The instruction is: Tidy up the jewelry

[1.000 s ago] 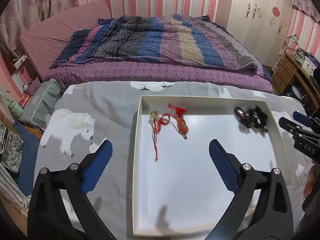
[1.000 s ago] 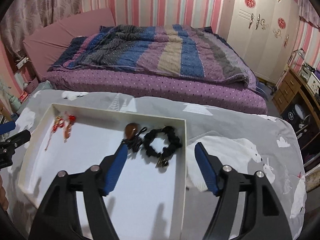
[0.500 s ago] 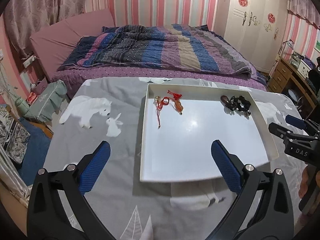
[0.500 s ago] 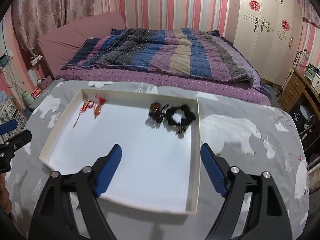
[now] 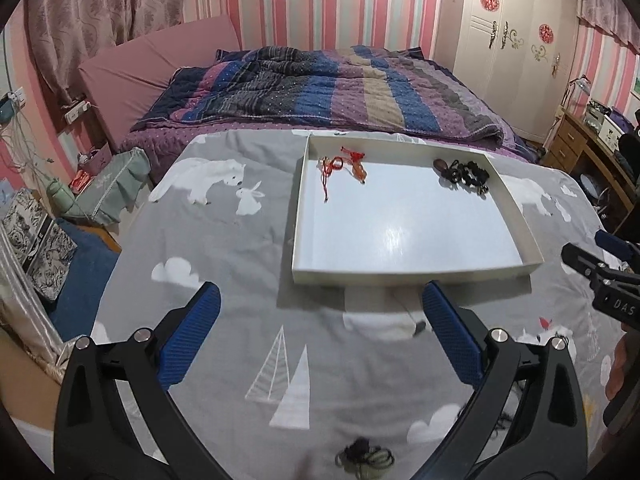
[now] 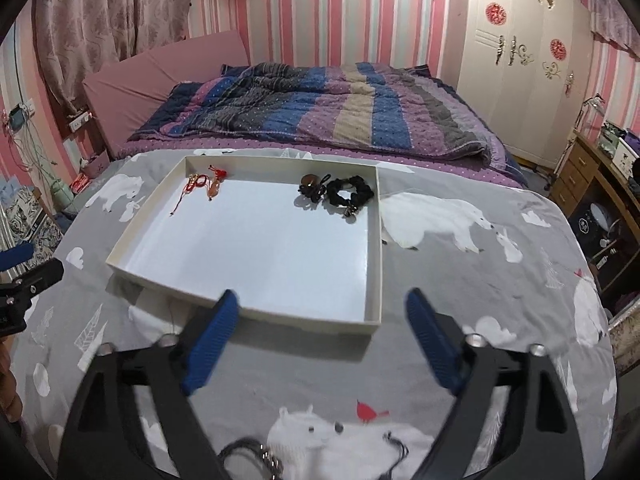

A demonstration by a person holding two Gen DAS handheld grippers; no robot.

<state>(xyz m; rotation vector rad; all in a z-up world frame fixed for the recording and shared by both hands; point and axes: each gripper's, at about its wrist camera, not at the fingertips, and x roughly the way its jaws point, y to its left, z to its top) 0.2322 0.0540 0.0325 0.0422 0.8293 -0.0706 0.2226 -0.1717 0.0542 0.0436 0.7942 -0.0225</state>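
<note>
Looking past two grippers, saw a big bed (image 5: 320, 80) with a stripy blanket (image 5: 340, 96) at the far side. Found a grey cloth (image 5: 224, 280) with white bears and bunnies spread out in front of it. Spotted a white tray (image 5: 400, 274) lying flat on that cloth.

Held the left gripper (image 5: 320, 308) wide open over the cloth, just in front of the tray's near wall, with nothing between its blue pads. Held the right gripper (image 6: 322, 296) wide open too, by the tray's near right corner. Had just been opening its jaws, with nothing gripped between them.

Saw a black ring of bumpy beads (image 5: 472, 174) in the tray's far right corner, touching a small brown stone (image 5: 440, 164) on a black cord. Saw a red string charm (image 5: 344, 166) in the far left corner, well apart from those. Noticed a little dark tangle (image 5: 364, 456) on the cloth near the bottom edge, too blurry to make out.
</note>
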